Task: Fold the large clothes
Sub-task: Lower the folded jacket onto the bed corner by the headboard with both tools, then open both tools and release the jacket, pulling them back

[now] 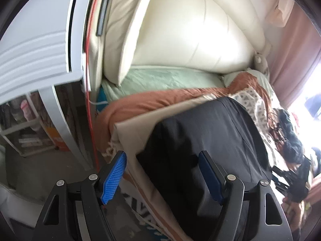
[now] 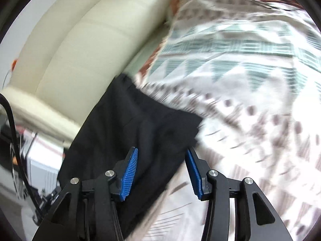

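Note:
A black garment (image 1: 208,140) lies folded flat on the bed over a beige cover (image 1: 136,128). My left gripper (image 1: 162,158) is open, its blue pads either side of the garment's near left edge, holding nothing. In the right wrist view the same black garment (image 2: 136,124) lies on a patterned white and teal blanket (image 2: 240,76). My right gripper (image 2: 162,154) is open above the garment's near right corner, with nothing between the pads. Both views are blurred.
A cream padded headboard (image 1: 190,36) stands behind the bed, also in the right wrist view (image 2: 80,40). A rust blanket (image 1: 140,102), a dark clothes pile (image 1: 291,140), a pink curtain (image 1: 297,56) and a white shelf unit (image 1: 30,124) are around.

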The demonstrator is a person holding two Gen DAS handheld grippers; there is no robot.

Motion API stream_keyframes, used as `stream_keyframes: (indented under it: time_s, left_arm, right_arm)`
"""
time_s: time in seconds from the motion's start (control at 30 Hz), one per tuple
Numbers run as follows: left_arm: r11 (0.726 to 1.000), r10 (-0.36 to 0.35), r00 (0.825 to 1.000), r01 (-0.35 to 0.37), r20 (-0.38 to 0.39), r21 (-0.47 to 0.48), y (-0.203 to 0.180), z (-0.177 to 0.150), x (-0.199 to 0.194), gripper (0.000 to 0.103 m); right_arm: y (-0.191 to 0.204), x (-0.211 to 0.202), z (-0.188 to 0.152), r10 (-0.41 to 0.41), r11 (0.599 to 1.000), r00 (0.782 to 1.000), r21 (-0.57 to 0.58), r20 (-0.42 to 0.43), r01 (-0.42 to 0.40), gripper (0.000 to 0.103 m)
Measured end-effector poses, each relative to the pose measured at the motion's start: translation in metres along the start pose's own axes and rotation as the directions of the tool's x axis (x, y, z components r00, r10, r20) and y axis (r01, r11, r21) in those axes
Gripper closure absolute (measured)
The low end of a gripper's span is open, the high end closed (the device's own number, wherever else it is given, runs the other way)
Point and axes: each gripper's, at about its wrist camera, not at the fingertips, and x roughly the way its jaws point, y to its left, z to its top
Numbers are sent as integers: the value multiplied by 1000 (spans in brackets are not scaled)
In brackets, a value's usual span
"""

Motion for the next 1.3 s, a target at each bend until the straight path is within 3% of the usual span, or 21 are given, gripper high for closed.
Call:
stream_keyframes:
  time_s: [0.1,0.2,0.27,0.33,0.37,0.47,0.6,0.7,0.8,0.97,1.3]
  left_arm:
    - [1000,23,999,-23,35,2,0,9,2,28]
    - [998,61,997,-61,49,14,1,17,8,28]
    - [998,62,996,-62,59,7,4,20,10,28]
    - [997,73,996,-73,60,0,8,21,14,28]
    - [997,82,995,-82,56,-7,11,21,16,28]
    - [996,91,995,-90,38,-21,19,18,23,28]
    - [995,98,995,-97,22,-29,22,13,27,28]
    - [993,111,994,-111,21,-27,22,11,23,28]
    - [991,131,991,-131,16,-23,20,8,18,28]
    - [990,142,989,-143,42,2,11,-3,-6,28]
    - [998,31,996,-35,84,45,-20,-27,-59,26]
  right_arm:
    - [-2,-12,5,-37,999,999,-24,31,37,57]
    - [9,-16,6,17,999,1000,-52,14,-16,55]
    - [17,-14,5,71,996,997,-61,1,-71,48]
    - [24,-11,2,95,992,996,-79,-3,-95,27]
    - [27,-7,0,104,990,995,-92,-12,-105,25]
    - [27,8,-8,109,989,992,-98,-56,-114,25]
    - [11,23,-14,-26,996,997,-88,-71,20,25]
    - [-7,21,-13,-48,998,996,-29,-69,46,28]
    - [-7,6,-10,-87,995,995,-51,-47,84,30]
    - [-1,-28,-10,-60,996,998,-65,-15,59,30]
    - [22,-97,-29,-48,986,998,-160,51,55,30]
